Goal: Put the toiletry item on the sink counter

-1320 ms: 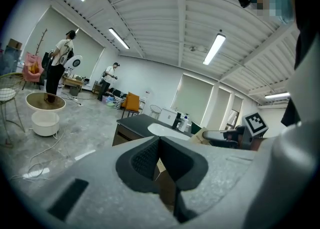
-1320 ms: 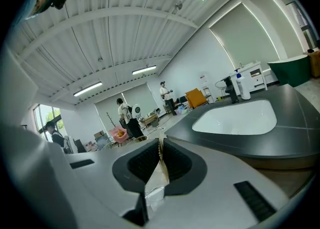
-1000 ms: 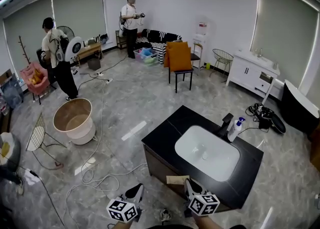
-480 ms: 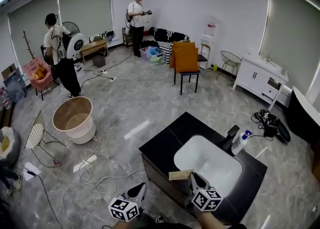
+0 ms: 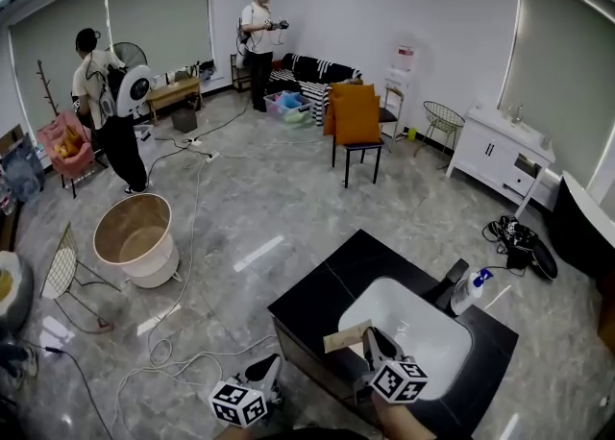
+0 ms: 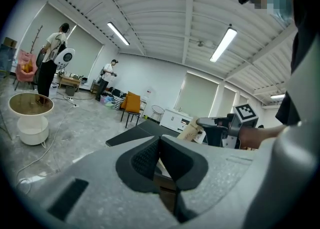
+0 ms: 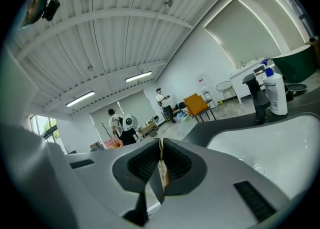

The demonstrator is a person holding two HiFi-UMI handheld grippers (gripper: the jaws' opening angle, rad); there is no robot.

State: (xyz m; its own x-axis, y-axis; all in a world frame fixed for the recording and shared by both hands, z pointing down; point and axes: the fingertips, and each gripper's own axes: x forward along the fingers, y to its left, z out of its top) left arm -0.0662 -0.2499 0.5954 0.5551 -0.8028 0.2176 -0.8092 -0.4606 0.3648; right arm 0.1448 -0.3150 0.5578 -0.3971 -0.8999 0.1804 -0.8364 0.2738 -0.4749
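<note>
1. Where the grey marbled floor point(image 5: 250, 198) fills the room, cables trail across it and two people stand at its far side, one beside the blinds point(image 5: 108, 116) and one near the back wall point(image 5: 258, 39).
2. The black sink counter point(image 5: 322, 299) stands in the near right of the head view, set cornerwise to the camera.
3. An oval white basin point(image 5: 418, 328) is sunk into the counter's top.
4. A round beige tub point(image 5: 136, 236) sits on the floor, well apart from the counter to the left.
5. An orange-backed chair point(image 5: 357, 121) stands further off, between the counter and the back wall.
6. The right gripper point(image 5: 370, 340) hangs over the counter's near edge, just beside the basin's near rim; its jaws are clamped on the packet.
7. The left gripper point(image 5: 261, 369) is off the counter's near corner, over the floor, with its jaws pressed together point(image 6: 160, 155) and nothing between them.
8. A black tap point(image 7: 255, 98) rises at the basin's far rim.
9. A white pump bottle with a blue top point(image 7: 275, 93) stands upright on the counter, just beside the tap.
10. The flat tan paper packet point(image 5: 346, 339) pokes out leftward from the right gripper's jaws, edge-on in the right gripper view point(image 7: 162, 173). It seems to be above the counter top, though contact cannot be told.
</note>
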